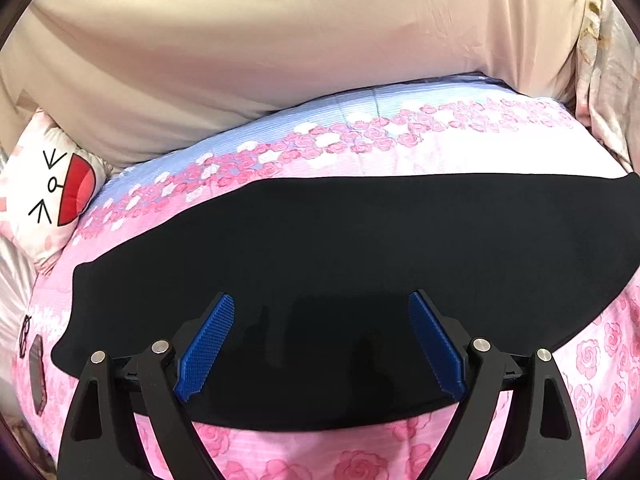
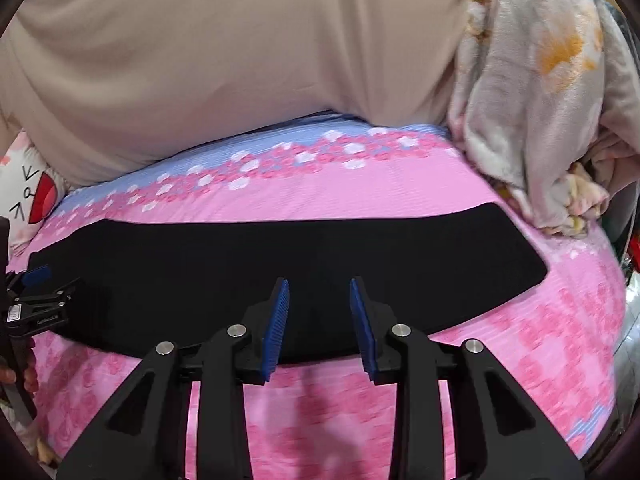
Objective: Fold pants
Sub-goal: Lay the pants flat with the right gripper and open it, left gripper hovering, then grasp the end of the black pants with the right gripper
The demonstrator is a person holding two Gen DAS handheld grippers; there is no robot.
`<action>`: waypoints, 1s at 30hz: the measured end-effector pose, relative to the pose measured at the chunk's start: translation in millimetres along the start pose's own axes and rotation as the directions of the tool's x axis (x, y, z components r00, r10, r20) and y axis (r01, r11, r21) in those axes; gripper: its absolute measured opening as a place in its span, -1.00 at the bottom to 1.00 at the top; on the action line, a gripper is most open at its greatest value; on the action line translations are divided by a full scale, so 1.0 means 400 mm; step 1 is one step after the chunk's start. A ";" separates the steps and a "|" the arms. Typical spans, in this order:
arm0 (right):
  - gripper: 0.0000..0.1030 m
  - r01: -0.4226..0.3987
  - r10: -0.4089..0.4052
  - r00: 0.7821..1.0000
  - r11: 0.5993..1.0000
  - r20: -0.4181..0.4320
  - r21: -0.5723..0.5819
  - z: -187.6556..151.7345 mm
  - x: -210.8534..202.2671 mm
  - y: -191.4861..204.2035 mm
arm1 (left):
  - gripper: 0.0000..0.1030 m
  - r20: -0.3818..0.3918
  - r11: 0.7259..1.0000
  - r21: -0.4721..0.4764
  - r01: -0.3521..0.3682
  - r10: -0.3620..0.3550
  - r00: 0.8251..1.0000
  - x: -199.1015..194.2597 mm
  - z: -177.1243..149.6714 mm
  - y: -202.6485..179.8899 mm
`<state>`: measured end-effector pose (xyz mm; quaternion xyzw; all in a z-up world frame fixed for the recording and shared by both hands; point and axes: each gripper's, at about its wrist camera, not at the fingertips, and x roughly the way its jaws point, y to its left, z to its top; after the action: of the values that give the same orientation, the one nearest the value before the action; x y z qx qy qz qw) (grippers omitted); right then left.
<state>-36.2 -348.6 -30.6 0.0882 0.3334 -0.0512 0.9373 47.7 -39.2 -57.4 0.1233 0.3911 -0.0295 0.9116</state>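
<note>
Black pants (image 1: 340, 248) lie flat as a long folded band across a pink rose-print bedspread (image 1: 360, 452). My left gripper (image 1: 321, 300) hovers over their near left part, wide open, its blue pads (image 1: 208, 344) clear of the cloth. In the right wrist view the pants (image 2: 280, 260) stretch from left to right. My right gripper (image 2: 319, 286) is over their near edge, jaws a little apart with nothing between them. The left gripper (image 2: 36, 280) shows at the left edge of that view, above the pants' left end.
A beige cover (image 1: 280, 40) rises behind the bedspread. A white cushion with a cartoon face (image 1: 52, 192) lies at far left. A crumpled floral blanket (image 2: 540, 100) is heaped at the right. A dark flat object (image 1: 37, 372) rests on the bedspread at near left.
</note>
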 end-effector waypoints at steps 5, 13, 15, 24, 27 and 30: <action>-0.40 -0.017 0.018 1.000 0.999 -0.014 0.030 -0.020 0.006 0.037 | 0.68 0.009 0.999 -0.034 0.013 -0.013 1.000 -0.018 -0.016 0.041; 0.23 0.079 -0.078 0.997 0.995 -0.027 0.054 -0.060 -0.025 0.008 | 0.69 -0.009 0.999 -0.054 -0.006 0.006 1.000 -0.014 -0.068 0.093; 0.27 0.114 -0.113 0.993 0.990 -0.025 0.077 -0.071 -0.037 -0.033 | 0.71 -0.026 0.998 -0.069 -0.007 0.005 1.000 -0.007 -0.088 0.115; 0.38 0.241 -0.223 0.970 0.911 -0.092 0.335 -0.073 -0.014 -0.386 | 0.71 -0.084 0.991 -0.129 -0.033 0.022 0.996 0.015 -0.141 0.186; 0.38 0.207 -0.178 0.978 0.889 -0.109 0.408 -0.062 0.024 -0.473 | 0.71 -0.084 0.991 -0.124 -0.050 0.040 0.996 0.013 -0.144 0.175; 0.38 0.176 -0.135 0.983 0.877 -0.122 0.446 -0.054 0.070 -0.520 | 0.71 -0.102 0.992 -0.109 -0.060 0.049 0.994 0.020 -0.145 0.150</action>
<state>-59.9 -548.9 -92.1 0.2804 0.3587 -0.1990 0.8678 21.4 33.5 -89.7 0.0840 0.4336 0.0234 0.8969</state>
